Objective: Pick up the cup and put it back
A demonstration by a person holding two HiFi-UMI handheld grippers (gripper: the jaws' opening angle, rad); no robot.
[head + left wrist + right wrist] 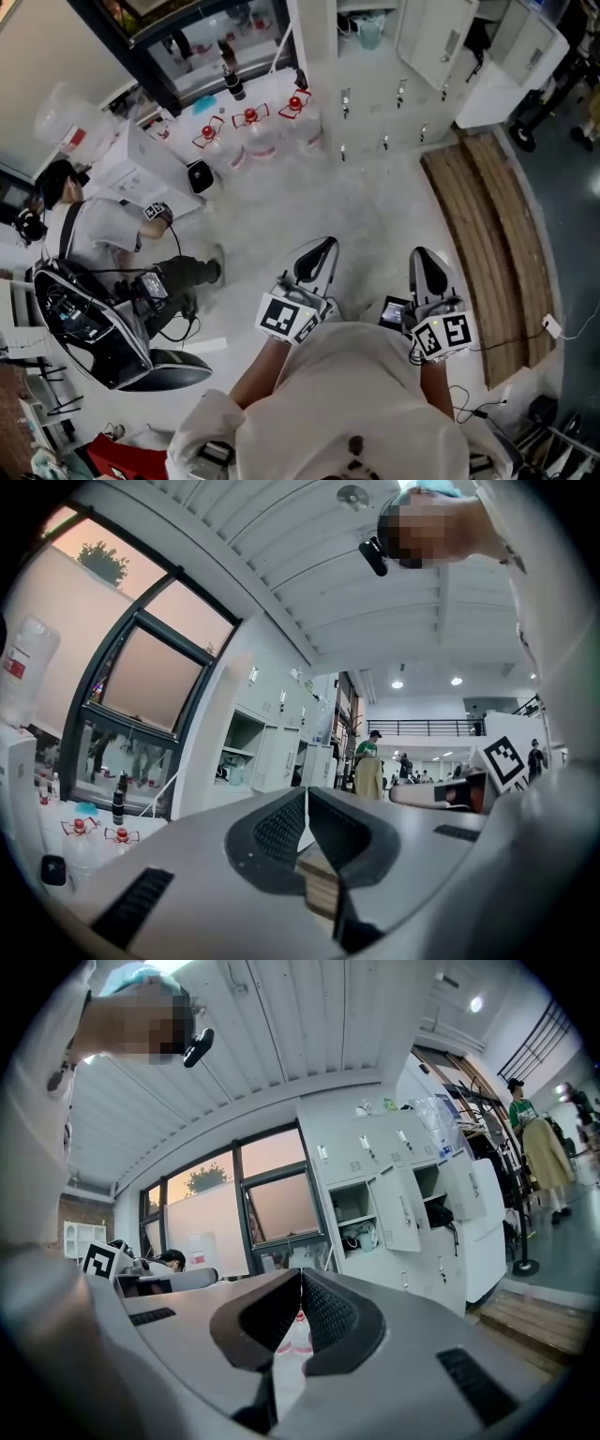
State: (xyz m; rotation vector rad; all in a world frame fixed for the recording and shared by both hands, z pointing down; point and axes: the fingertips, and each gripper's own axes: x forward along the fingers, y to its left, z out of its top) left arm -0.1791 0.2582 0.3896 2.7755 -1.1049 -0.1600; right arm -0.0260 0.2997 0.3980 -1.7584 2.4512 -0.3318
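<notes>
No cup shows clearly in any view. A pale green vessel (370, 28) stands in an open locker shelf far ahead, and what it is I cannot tell. My left gripper (319, 251) and right gripper (427, 261) are held side by side in front of my body, pointing forward over the grey floor. In the left gripper view the left gripper (306, 797) has its jaws closed together with nothing between them. In the right gripper view the right gripper (301, 1281) is likewise shut and empty.
Several large water bottles with red caps (251, 124) stand ahead on the left, with a dark bottle (232, 81) behind them. White lockers (398, 84) line the far wall. A wooden pallet (492, 234) lies on the right. A seated person (103, 234) and a black chair (89, 333) are at left.
</notes>
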